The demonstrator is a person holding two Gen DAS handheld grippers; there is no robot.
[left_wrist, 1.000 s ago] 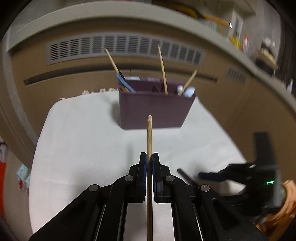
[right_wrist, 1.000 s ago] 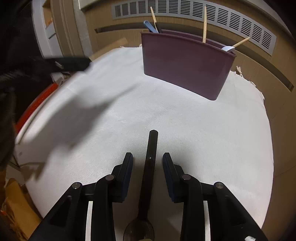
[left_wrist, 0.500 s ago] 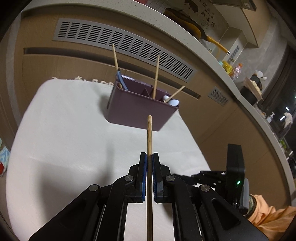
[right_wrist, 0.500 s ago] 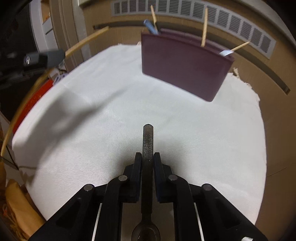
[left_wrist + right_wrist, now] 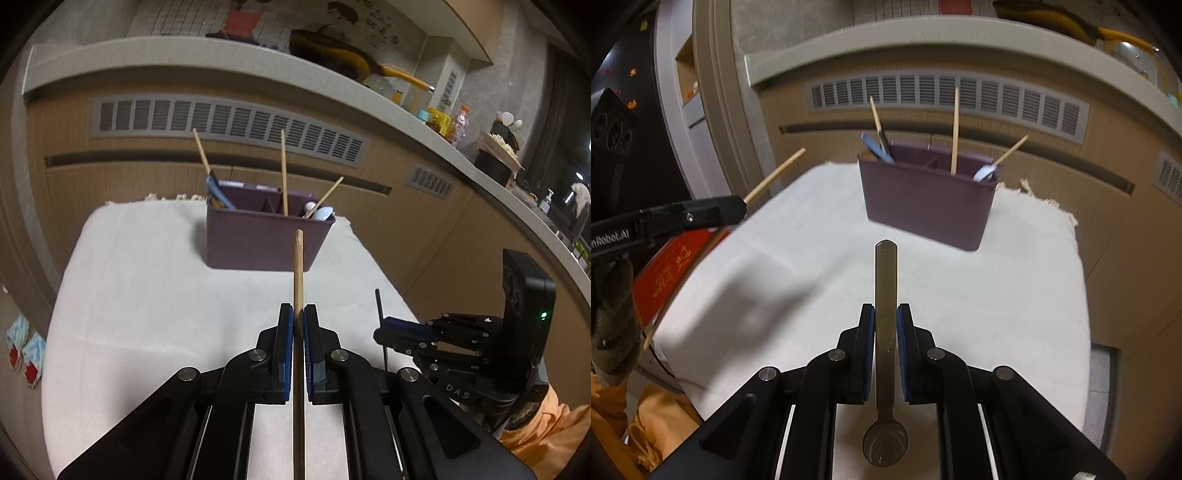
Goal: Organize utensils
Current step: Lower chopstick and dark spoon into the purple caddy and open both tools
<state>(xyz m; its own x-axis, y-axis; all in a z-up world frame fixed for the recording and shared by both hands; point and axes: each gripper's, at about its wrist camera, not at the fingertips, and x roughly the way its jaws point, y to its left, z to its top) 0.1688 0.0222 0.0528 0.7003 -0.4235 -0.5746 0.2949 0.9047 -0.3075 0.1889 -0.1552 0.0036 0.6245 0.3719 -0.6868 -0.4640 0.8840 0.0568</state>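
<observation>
My left gripper [image 5: 298, 318] is shut on a wooden chopstick [image 5: 297, 266] that points toward the purple utensil holder [image 5: 264, 238]. A metal spoon [image 5: 885, 291] sits in my right gripper [image 5: 885, 317], which is shut on its handle, bowl end toward the camera. The holder [image 5: 925, 206] stands at the far side of the white cloth [image 5: 820, 266] and holds three upright chopsticks, a blue utensil and a white spoon. In the right wrist view the left gripper [image 5: 738, 208] shows at the left with its chopstick [image 5: 775, 175]. The left wrist view shows the right gripper [image 5: 384, 330] at the right, spoon handle upright.
A wooden cabinet front with a grey vent grille [image 5: 229, 125] rises behind the cloth [image 5: 147, 288], under a countertop with a pan [image 5: 332, 55] and bottles. A red object [image 5: 672, 266] lies left of the cloth. An orange sleeve [image 5: 546, 435] shows at the lower right.
The right gripper closed on the spoon handle and lifted the spoon off the cloth. Both grippers rose, and the left one carried its chopstick up with it.
</observation>
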